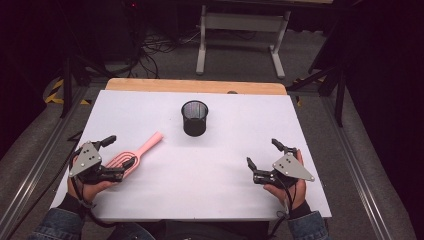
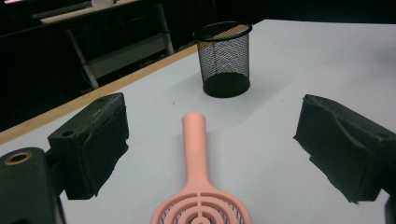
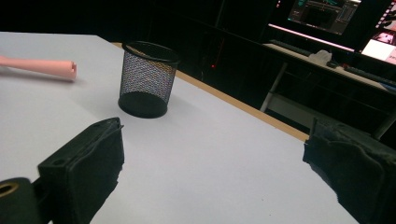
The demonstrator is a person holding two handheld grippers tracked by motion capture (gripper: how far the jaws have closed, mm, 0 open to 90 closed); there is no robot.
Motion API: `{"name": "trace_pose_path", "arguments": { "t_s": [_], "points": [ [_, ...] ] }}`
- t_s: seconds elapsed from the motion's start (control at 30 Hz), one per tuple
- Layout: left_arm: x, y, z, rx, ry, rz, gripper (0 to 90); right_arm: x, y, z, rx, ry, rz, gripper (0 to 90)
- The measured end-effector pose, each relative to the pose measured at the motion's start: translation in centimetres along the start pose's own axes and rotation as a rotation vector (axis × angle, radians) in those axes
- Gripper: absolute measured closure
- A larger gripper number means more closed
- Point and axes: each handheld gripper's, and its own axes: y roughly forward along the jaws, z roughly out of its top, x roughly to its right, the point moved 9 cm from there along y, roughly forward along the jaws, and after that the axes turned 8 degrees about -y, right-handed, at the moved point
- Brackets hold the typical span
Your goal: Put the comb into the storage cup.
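A pink slotted spoon (image 1: 134,155) lies on the white table (image 1: 220,165) at the left, its handle pointing toward a black mesh cup (image 1: 194,118) that stands upright at the far middle. My left gripper (image 1: 119,152) is open, one jaw on each side of the spoon's head, pads apart from it. In the left gripper view the spoon (image 2: 196,154) lies between the wide jaws of my left gripper (image 2: 212,140), with the cup (image 2: 224,58) beyond. My right gripper (image 1: 263,153) rests open at the right with nothing between its jaws; its own view (image 3: 215,158) shows the cup (image 3: 147,79) and the spoon's handle end (image 3: 44,66).
A wooden strip (image 1: 195,86) runs along the table's far edge. Beyond it stand a white desk frame (image 1: 240,30) and loose cables on the floor. Metal rails (image 1: 350,165) flank the table. Lit monitors (image 3: 327,11) glow in the dark background.
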Motion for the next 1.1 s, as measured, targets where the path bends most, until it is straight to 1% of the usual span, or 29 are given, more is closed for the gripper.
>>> {"name": "trace_pose_path", "arguments": {
  "t_s": [0.07, 0.17, 0.2, 0.3, 0.43, 0.53, 0.6, 0.67, 0.73, 0.83, 0.87, 0.93, 1.0, 1.1],
  "points": [
    [0.0, -0.1, 0.0, -0.001, -0.006, -0.004, 10.9, 0.1, 0.0, 0.0, -0.002, 0.001, -0.004, 5.4],
    [-0.1, 0.0, 0.0, -0.001, -0.012, 0.001, 11.2, 0.1, 0.1, 0.0, -0.003, 0.004, -0.010, 5.6],
    [-0.1, 0.0, 0.0, -0.009, -0.019, -0.003, 11.6, 0.0, 0.1, 0.0, -0.005, 0.003, -0.009, 5.6],
    [-0.3, 0.1, -0.1, -0.017, -0.029, 0.003, 12.4, -0.1, 0.3, -0.1, -0.014, -0.003, -0.011, 5.8],
    [-0.8, 0.5, 0.1, -0.030, -0.049, 0.025, 15.0, -0.1, 0.3, -0.4, -0.024, 0.000, -0.007, 5.8],
    [-1.0, 0.9, 0.0, -0.049, -0.056, 0.039, 17.4, 0.0, 0.4, -0.5, -0.028, 0.004, -0.009, 5.9],
    [-1.4, 1.1, 0.0, -0.062, -0.062, 0.064, 19.1, 0.0, 0.4, -0.6, -0.031, 0.006, -0.010, 5.9],
    [-1.6, 1.3, 0.0, -0.072, -0.073, 0.065, 22.4, 0.0, 0.5, -0.6, -0.035, 0.009, -0.008, 6.0],
    [-1.9, 1.7, -0.1, -0.090, -0.078, 0.076, 23.5, 0.0, 0.5, -0.7, -0.041, 0.010, -0.008, 6.0],
    [-2.2, 2.2, 0.0, -0.111, -0.085, 0.074, 28.8, -0.1, 0.7, -0.9, -0.049, 0.009, -0.005, 6.2],
    [-2.3, 2.5, 0.2, -0.119, -0.087, 0.077, 28.8, -0.1, 0.7, -0.9, -0.049, 0.009, -0.005, 6.2],
    [-2.3, 3.1, 0.5, -0.132, -0.088, 0.071, 33.5, -0.1, 0.7, -1.0, -0.053, 0.009, -0.003, 6.3],
    [-2.5, 3.9, 0.5, -0.167, -0.080, 0.085, 37.1, -0.2, 0.9, -1.2, -0.059, 0.011, -0.003, 6.3],
    [-2.8, 5.2, 0.5, -0.217, -0.080, 0.082, 48.5, -0.1, 1.0, -1.4, -0.068, 0.014, 0.001, 6.5]
  ]
}}
